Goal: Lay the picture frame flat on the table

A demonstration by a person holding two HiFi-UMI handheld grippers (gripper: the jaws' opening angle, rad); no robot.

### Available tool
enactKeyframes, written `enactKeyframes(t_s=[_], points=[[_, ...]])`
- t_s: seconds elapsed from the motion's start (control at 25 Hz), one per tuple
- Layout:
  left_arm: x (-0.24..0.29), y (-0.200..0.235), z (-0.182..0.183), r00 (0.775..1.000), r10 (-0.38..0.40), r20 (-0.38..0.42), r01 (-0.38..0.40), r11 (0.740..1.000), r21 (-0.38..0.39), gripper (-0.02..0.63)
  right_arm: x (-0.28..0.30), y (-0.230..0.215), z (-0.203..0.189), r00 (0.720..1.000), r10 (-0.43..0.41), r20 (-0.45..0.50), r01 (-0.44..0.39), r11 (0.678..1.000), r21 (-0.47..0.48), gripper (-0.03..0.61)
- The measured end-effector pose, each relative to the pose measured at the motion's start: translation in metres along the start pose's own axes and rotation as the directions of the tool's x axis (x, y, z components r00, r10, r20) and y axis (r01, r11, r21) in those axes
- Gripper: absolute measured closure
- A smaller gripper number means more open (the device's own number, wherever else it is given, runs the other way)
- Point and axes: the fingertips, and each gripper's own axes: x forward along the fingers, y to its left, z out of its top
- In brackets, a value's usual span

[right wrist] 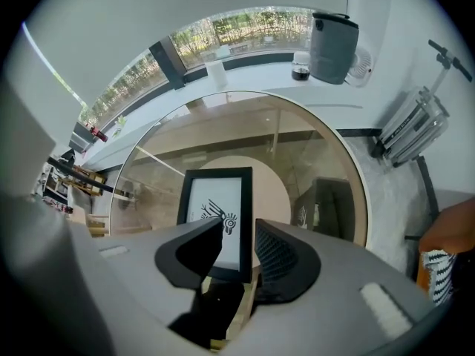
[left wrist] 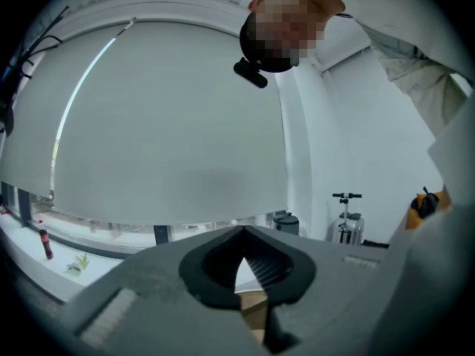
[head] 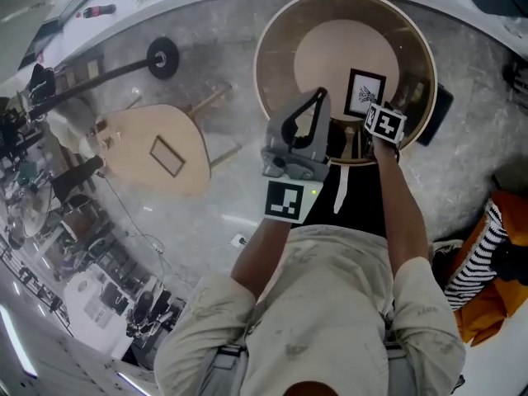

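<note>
The picture frame (head: pixel 365 91), black-edged with a white print of a black drawing, lies face up on the round glass table (head: pixel 266 52) near its front edge. My right gripper (head: pixel 373 115) reaches down at the frame's near side. In the right gripper view the frame (right wrist: pixel 215 202) lies flat, and its near right corner sits between the jaws of the right gripper (right wrist: pixel 239 233), which stand apart without pressing on it. My left gripper (head: pixel 299 143) is held in front of the person's chest, away from the frame. It is empty, and the left gripper (left wrist: pixel 242 232) points upward with jaw tips touching.
A wooden chair (head: pixel 157 151) with a rounded seat stands left of the table. A black stand base (head: pixel 162 56) is behind it. A dark flat object (head: pixel 438 114) sits by the table's right rim. An orange and striped bag (head: pixel 483 275) lies at the right. A grey appliance (right wrist: pixel 334 47) stands beyond the table.
</note>
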Motion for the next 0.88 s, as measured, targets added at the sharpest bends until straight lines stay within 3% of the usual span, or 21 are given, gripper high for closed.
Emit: enactKeyframes(t_s=[0.4, 0.88], points=[[-0.017, -0.005, 0.035, 0.999, -0.015, 0.033, 0.014, 0.999, 0.031, 0.611, -0.07, 0.019, 0.01, 0.999, 0.019, 0.031, -0.016, 0.997, -0.075, 0.439], [-0.039, -0.023, 0.078, 0.994, -0.042, 0.101, 0.032, 0.994, 0.106, 0.611, -0.146, 0.027, 0.016, 0.992, 0.066, 0.111, -0.057, 0.995, -0.078, 0.439]])
